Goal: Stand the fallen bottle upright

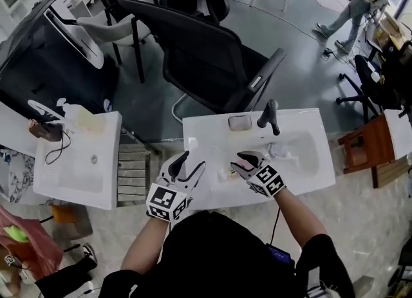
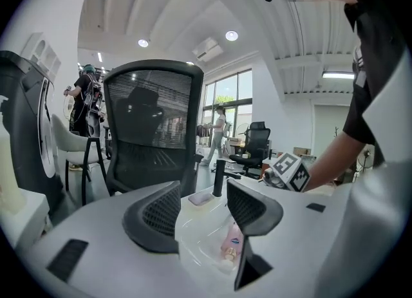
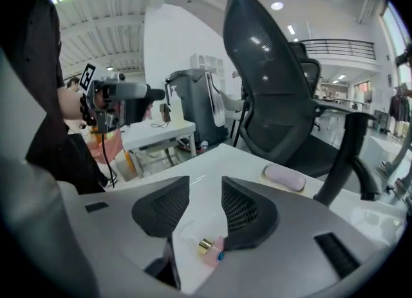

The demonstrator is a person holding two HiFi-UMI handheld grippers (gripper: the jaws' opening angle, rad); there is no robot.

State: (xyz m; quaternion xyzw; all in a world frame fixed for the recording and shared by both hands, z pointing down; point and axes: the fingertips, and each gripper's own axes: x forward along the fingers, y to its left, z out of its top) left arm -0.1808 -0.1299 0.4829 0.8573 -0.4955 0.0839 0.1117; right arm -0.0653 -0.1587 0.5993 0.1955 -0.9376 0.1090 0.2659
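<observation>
Bottle (image 1: 225,175), pink with a gold cap, lies on its side in the white sink (image 1: 302,177), at the sink's near left part. Left gripper (image 1: 190,165) stands at the sink's left edge, jaws apart and empty, with the bottle just beyond one jaw. Right gripper (image 1: 241,163) hangs over the sink, jaws partly apart and gripping nothing; the bottle lies below, beside one jaw.

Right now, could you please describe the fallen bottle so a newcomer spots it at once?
Find the white sink with the black tap. On its flat left side lies a bottle. Unlike the pale soap by the tap, it is pink with a gold cap, on its side.
</observation>
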